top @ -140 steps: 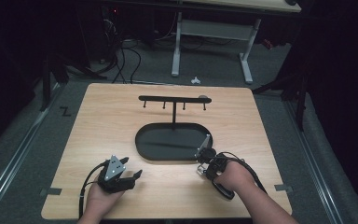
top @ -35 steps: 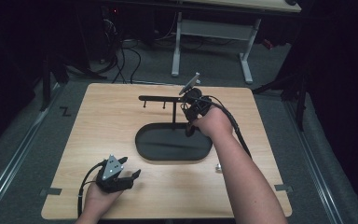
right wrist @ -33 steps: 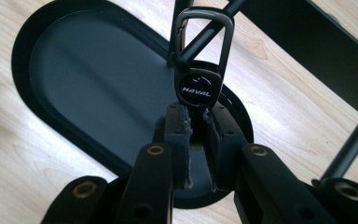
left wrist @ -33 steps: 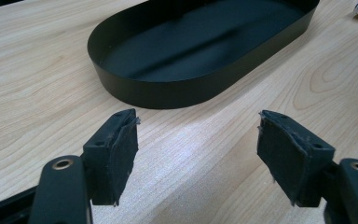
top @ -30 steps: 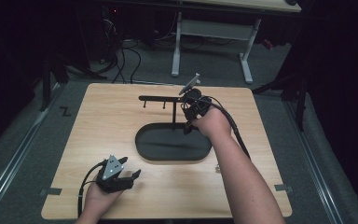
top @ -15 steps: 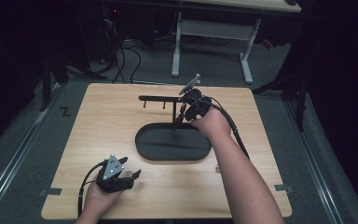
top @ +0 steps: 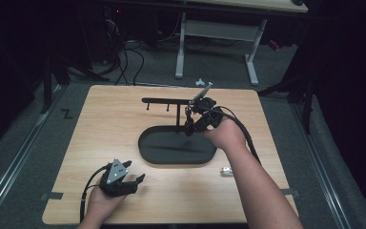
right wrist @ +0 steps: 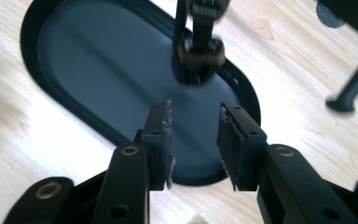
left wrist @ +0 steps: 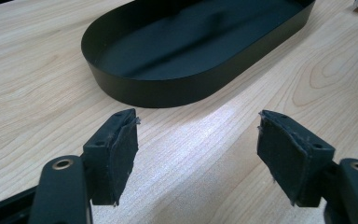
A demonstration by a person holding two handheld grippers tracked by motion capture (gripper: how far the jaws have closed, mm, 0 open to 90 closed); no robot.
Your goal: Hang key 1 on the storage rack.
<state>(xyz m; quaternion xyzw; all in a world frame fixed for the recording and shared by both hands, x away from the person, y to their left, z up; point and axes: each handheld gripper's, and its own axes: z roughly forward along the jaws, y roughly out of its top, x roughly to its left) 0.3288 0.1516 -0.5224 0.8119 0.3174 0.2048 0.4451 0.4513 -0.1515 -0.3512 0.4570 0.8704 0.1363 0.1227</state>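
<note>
A black oval tray (top: 152,155) lies mid-table, and a post (top: 177,119) in it carries a thin bar with hooks (top: 164,100). My right gripper (top: 190,125) hovers over the tray's far right end, just near of the bar. Its jaws have just been opening and now stand open with nothing between them (right wrist: 195,140). Beyond them a small dark strap-like item (right wrist: 200,46) hangs blurred beside the post, free of the pads. My left gripper (top: 138,182) rests open on the table at the front left, its fingers (left wrist: 116,149) facing the tray wall (left wrist: 168,91).
A small white object (top: 226,170) lies on the wood to the right of the tray, near the right forearm. Cables trail from both grippers. A white desk frame (top: 219,33) stands on the floor beyond the table.
The right gripper has opened and drawn back a little from the bar toward the near side, leaving the hanging item behind. The left gripper has kept still.
</note>
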